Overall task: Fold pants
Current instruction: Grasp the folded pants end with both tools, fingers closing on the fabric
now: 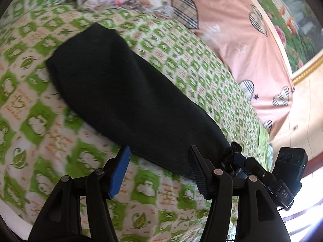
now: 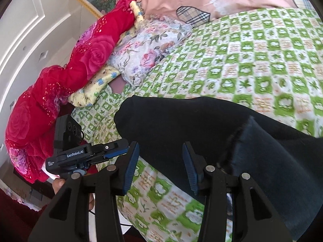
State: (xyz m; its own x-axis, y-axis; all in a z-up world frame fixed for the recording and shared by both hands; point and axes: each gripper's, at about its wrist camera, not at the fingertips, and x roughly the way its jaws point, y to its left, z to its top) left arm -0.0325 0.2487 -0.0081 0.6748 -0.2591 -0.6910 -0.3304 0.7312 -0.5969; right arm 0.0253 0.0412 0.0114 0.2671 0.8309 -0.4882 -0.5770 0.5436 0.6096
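pants (image 1: 129,100), black, lie on the green-and-white patterned bedsheet (image 1: 40,121), folded into a long narrow strip that runs from upper left to lower right in the left wrist view. left gripper (image 1: 159,165) hovers over the near edge of the strip with its blue-padded jaws apart; nothing is clamped between them, and the sheet and the hem of the fabric show in the gap. to its right, the other device's fingertip touches a bunched, cord-like end of the pants (image 1: 234,151); whether it grips there cannot be told. pink heart-print bedding (image 1: 232,30) lies beyond the sheet.

in the right wrist view, a red floral blanket (image 2: 66,76) is heaped at far left beside a floral pillow (image 2: 149,48). the left-hand device (image 2: 80,151) shows low left. right gripper (image 2: 161,165) stands with jaws apart above the sheet (image 2: 252,60) and the pants' edge (image 2: 201,125), pads pressing on nothing. the dark fabric continues off to the lower right.
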